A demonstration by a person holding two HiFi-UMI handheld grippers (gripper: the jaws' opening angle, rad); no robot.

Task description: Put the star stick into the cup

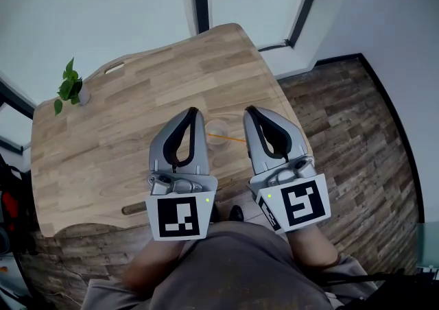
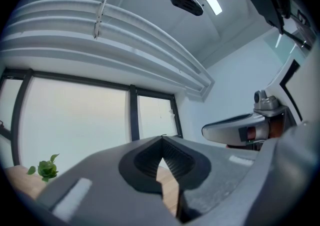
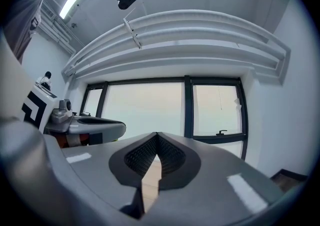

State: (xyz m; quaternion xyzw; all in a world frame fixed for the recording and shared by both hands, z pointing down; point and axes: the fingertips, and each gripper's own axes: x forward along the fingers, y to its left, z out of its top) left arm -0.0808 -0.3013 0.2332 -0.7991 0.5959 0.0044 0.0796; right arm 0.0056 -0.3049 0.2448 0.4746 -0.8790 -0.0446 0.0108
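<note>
In the head view a clear cup (image 1: 218,128) stands on the wooden table (image 1: 137,116), between my two grippers. A thin orange stick (image 1: 228,138) runs from the cup's near side toward the right; whether it rests in the cup or beside it I cannot tell. My left gripper (image 1: 194,111) is just left of the cup, tips together and empty. My right gripper (image 1: 250,110) is just right of it, also shut on nothing. Both gripper views point up at windows and ceiling; the left gripper (image 2: 161,138) and right gripper (image 3: 156,134) show closed tips, and neither shows the cup.
A small green plant (image 1: 69,88) stands at the table's far left and a white object (image 1: 114,67) lies near the back edge. A dark strip (image 1: 134,208) sits at the front edge. Wood-plank floor (image 1: 350,137) lies to the right; windows are behind the table.
</note>
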